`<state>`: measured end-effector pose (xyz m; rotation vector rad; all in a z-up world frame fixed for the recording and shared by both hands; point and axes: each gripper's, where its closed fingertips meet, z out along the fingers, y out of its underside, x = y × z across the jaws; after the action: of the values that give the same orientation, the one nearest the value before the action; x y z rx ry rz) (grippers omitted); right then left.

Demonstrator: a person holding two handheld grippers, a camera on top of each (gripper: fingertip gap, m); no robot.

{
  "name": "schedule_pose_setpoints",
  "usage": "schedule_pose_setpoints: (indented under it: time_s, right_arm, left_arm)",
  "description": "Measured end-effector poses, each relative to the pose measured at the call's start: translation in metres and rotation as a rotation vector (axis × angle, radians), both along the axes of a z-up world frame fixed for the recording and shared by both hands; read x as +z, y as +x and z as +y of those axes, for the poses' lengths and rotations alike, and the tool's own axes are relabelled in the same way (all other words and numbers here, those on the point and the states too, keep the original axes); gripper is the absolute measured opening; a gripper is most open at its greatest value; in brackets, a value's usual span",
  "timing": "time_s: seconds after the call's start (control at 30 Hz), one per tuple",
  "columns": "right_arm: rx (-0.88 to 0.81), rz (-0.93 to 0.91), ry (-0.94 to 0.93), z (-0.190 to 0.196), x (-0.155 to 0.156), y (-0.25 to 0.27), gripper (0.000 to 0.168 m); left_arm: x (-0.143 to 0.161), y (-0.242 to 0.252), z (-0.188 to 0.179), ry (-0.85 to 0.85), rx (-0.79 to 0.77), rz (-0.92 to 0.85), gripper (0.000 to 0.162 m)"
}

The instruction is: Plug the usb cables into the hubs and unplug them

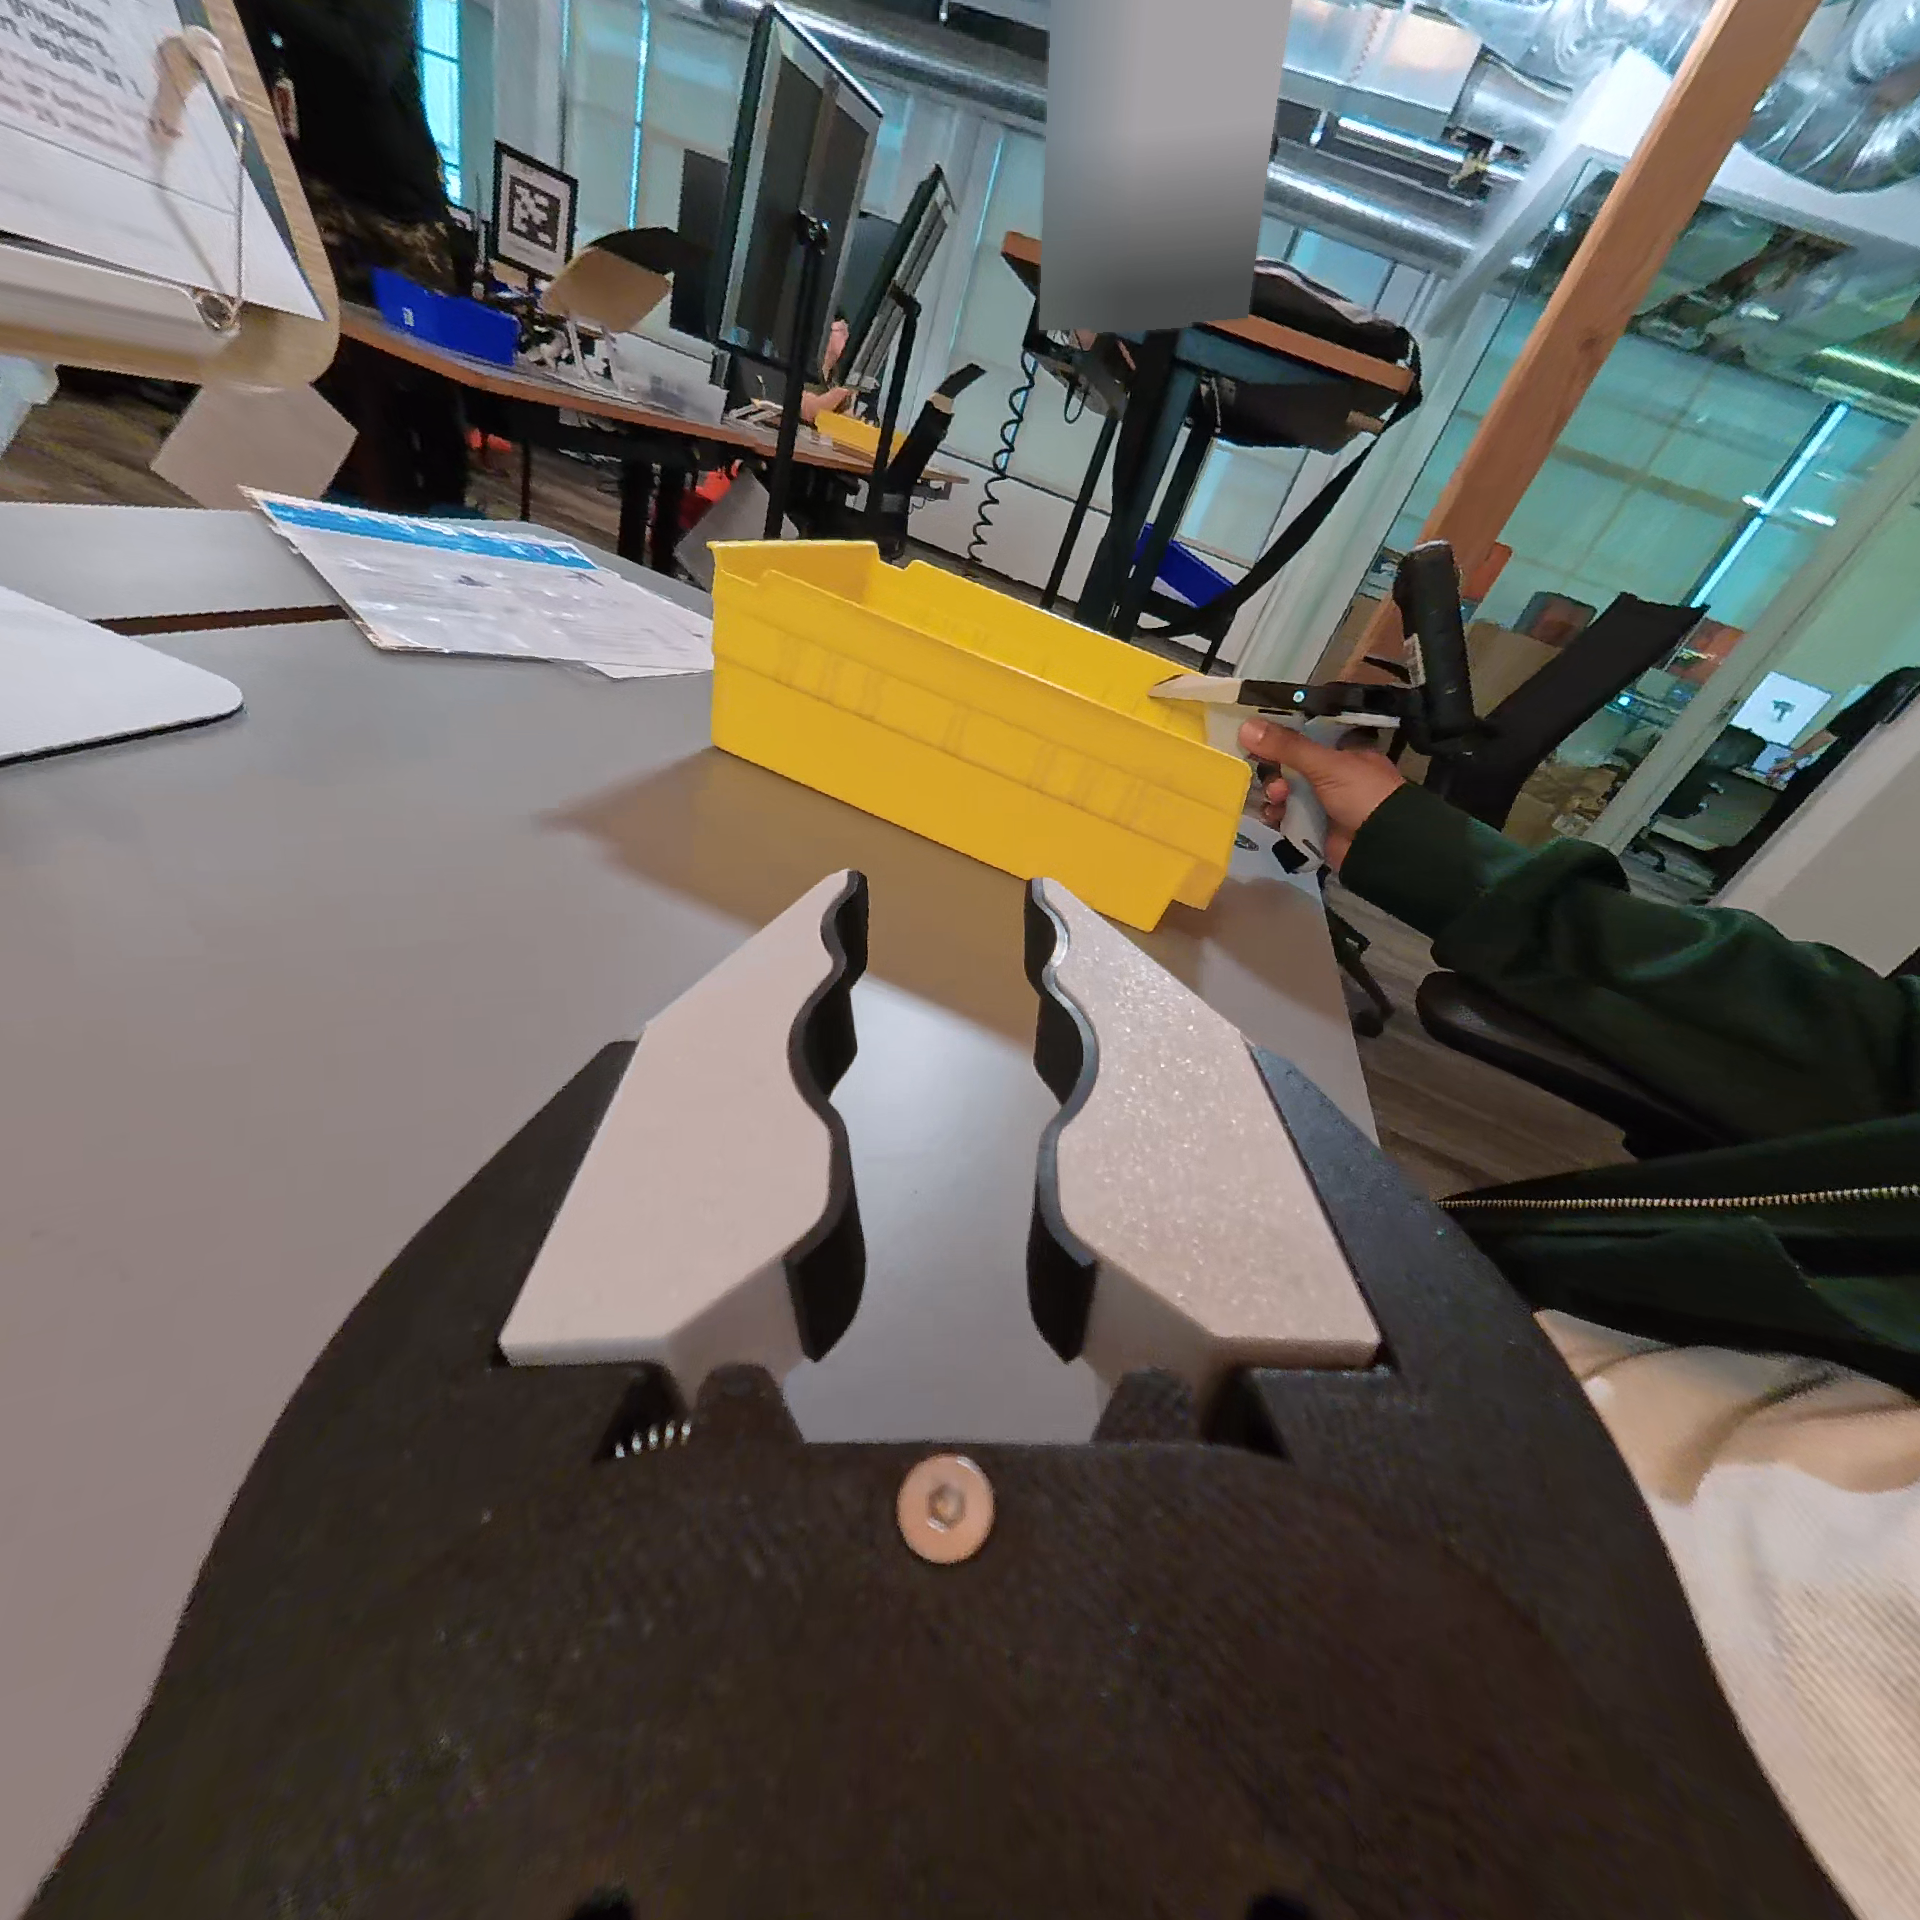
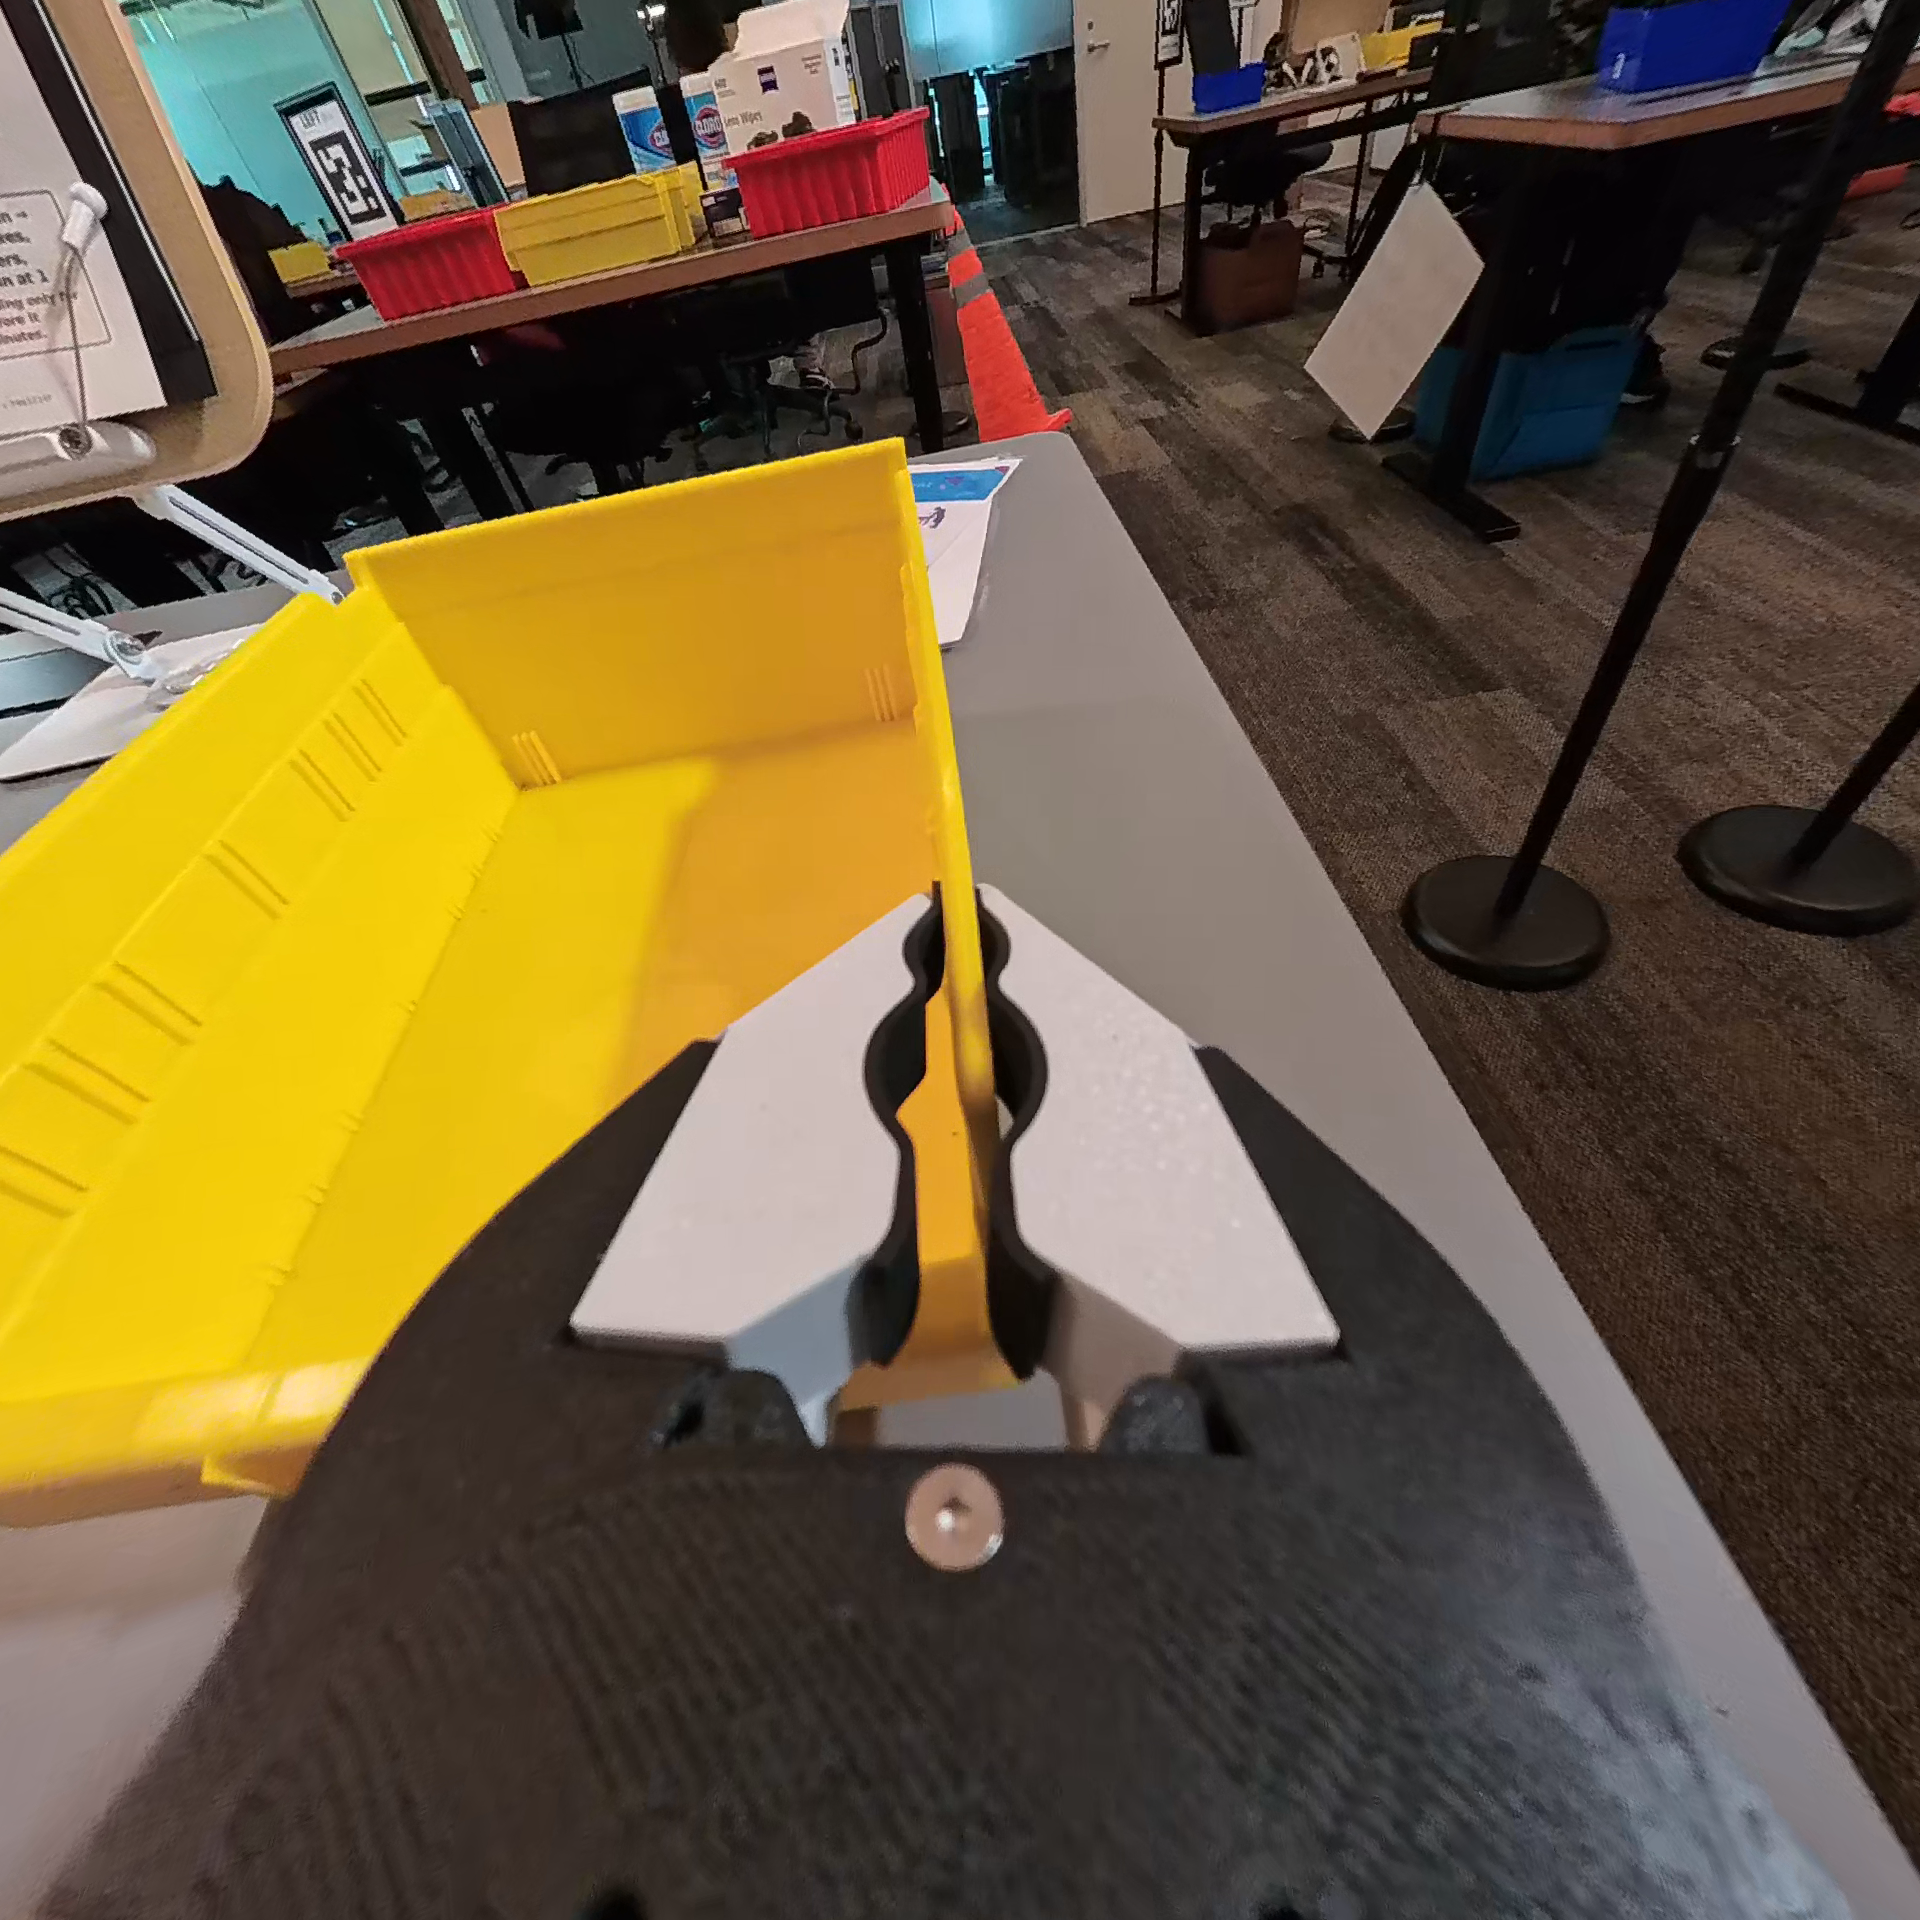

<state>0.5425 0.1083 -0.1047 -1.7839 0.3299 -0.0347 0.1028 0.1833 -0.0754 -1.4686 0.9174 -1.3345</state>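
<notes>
Yellow moulded-plastic bin (image 2: 582,831), ribbed walls, smooth hollow interior, on matte grey table (image 2: 1122,831). Right gripper (image 2: 961,914), grainy grey fingers with wavy black pads, pinches its thin side wall. Left gripper (image 1: 945,894) spread, holding nothing. USB cables, hubs: not visible.

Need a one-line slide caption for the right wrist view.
Right tool shut on the side wall of an empty yellow bin on a grey table; no USB cables or hubs visible.
</notes>
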Motion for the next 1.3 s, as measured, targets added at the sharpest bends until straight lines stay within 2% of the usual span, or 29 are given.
schedule_pose_setpoints:
  time_s: [0.07,0.1,0.17,0.27,0.33,0.5,0.6,0.67,0.73,0.77,0.83,0.9,1.03,1.2,1.3]
  right_arm:
    - [-0.007,0.008,-0.001,0.0,0.0,0.0,0.002]
    - [-0.012,0.01,0.002,-0.001,0.002,0.0,0.008]
    - [-0.031,0.006,0.038,-0.005,0.016,-0.002,0.03]
    - [-0.049,-0.09,0.166,-0.017,0.057,-0.02,0.041]
    - [-0.02,-0.183,0.246,-0.021,0.086,-0.047,0.04]
    - [0.242,-0.311,0.38,-0.006,0.136,-0.172,0.035]
    - [0.535,-0.256,0.441,0.0,0.138,-0.278,0.028]
    - [0.707,-0.24,0.397,0.003,0.116,-0.338,0.028]
    - [0.832,-0.239,0.319,0.005,0.087,-0.38,0.028]
    - [0.882,-0.233,0.283,0.005,0.074,-0.395,0.027]
    - [0.973,-0.201,0.23,0.004,0.054,-0.418,0.027]
    - [1.042,-0.152,0.19,0.003,0.039,-0.431,0.026]
    - [1.117,-0.037,0.096,0.008,0.016,-0.441,0.026]
    - [1.17,0.083,0.08,0.016,0.018,-0.445,0.026]
    - [1.188,0.084,0.087,0.018,0.021,-0.447,0.027]
  left_arm:
    - [0.0,0.0,0.001,-0.011,-0.003,-0.003,0.029]
    - [0.0,0.0,0.001,-0.01,0.0,-0.004,0.029]
    - [0.002,-0.002,0.003,0.001,0.015,-0.004,0.029]
    - [0.016,-0.013,0.013,0.042,0.085,-0.015,0.032]
    - [0.046,-0.033,0.022,0.101,0.157,-0.055,0.033]
    - [0.144,-0.13,0.048,0.274,0.425,-0.15,0.033]
    - [0.169,-0.213,0.074,0.245,0.667,-0.147,0.035]
    - [0.155,-0.276,0.1,0.146,0.871,-0.08,0.036]
    - [0.126,-0.333,0.119,0.013,1.036,-0.004,0.045]
    - [0.113,-0.352,0.125,-0.051,1.066,0.015,0.054]
    - [0.083,-0.378,0.133,-0.197,1.088,0.068,0.057]
    - [0.056,-0.403,0.141,-0.309,1.174,0.125,0.063]
    - [0.029,-0.432,0.165,-0.372,1.298,0.268,0.044]
    - [0.012,-0.445,0.213,-0.441,1.311,0.525,0.045]
    - [-0.021,-0.463,0.229,-0.562,1.333,0.775,0.047]
